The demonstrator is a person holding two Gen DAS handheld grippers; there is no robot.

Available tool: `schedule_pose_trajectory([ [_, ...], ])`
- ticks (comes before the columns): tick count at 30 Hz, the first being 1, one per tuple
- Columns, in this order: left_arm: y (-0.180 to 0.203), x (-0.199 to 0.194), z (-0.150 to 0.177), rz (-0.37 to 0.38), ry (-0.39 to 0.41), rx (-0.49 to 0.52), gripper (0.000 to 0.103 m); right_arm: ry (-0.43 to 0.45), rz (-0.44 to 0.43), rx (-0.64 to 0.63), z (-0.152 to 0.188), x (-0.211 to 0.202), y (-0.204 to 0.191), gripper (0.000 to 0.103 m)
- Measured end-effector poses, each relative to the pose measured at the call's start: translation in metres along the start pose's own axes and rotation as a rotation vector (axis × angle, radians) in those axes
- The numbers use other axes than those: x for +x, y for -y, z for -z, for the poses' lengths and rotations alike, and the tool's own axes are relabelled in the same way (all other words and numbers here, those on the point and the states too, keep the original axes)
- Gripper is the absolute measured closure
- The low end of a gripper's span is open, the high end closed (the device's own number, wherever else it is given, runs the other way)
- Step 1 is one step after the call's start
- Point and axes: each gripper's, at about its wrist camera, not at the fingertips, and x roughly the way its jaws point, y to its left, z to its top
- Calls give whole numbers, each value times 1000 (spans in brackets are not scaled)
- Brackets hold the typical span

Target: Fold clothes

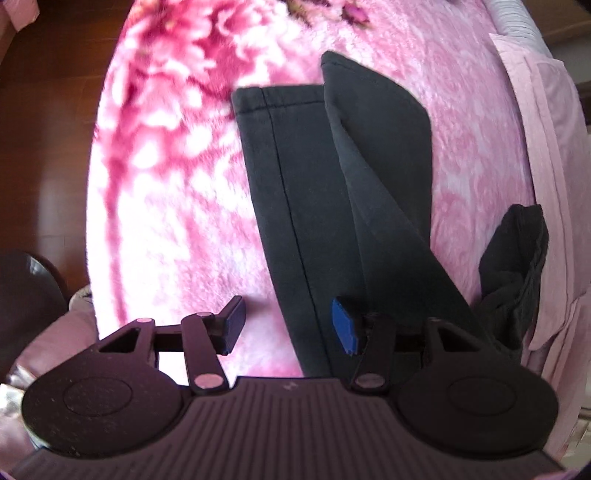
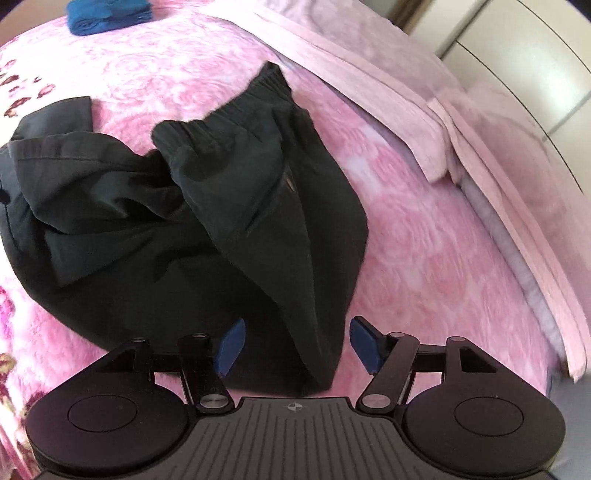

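Observation:
A pair of black trousers [image 1: 295, 206] lies on a pink floral blanket [image 1: 166, 177]. In the left wrist view both legs stretch away from me, the right leg folded over at an angle. My left gripper [image 1: 290, 326] is open above the near part of the legs, holding nothing. In the right wrist view the waistband end of the trousers [image 2: 236, 206] lies crumpled, with the elastic waist raised. My right gripper [image 2: 297, 347] is open over a near fold of the fabric, with nothing between its pads.
A folded blue garment [image 2: 109, 16] lies at the far edge of the blanket [image 2: 424, 258]. A pale pink sheet [image 2: 461, 122] runs along the right side. Dark wooden floor [image 1: 44, 129] lies left of the bed. A white wardrobe [image 2: 517, 48] stands at the far right.

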Motion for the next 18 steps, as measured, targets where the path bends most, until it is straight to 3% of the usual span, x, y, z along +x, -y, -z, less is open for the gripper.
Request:
schedule_pose_trajectory([
  [3, 10, 8, 4, -22, 26, 21, 49, 22, -6, -62, -8, 11, -10, 37],
  [5, 14, 10, 7, -32, 41, 35, 53, 32, 2, -101, -15, 23, -16, 37],
  [7, 17, 9, 5, -28, 55, 60, 72, 46, 13, -125, -23, 36, -21, 37],
  [8, 18, 9, 4, -23, 61, 74, 90, 61, 22, -132, -27, 43, -22, 37],
  [9, 19, 9, 2, -18, 66, 89, 93, 76, 24, -135, -32, 49, -21, 42],
  [10, 21, 8, 1, -14, 69, 101, 94, 88, 10, -120, -38, 53, -17, 58],
  [11, 23, 8, -2, -16, 64, 109, 95, 90, -9, -84, -43, 54, -9, 89],
  [14, 44, -1, -11, -9, 101, 189, 95, 104, -83, 187, -57, 39, 41, 90],
  [18, 112, -12, -36, 33, 139, 382, 96, 167, -160, 730, -44, 6, 145, 91],
])
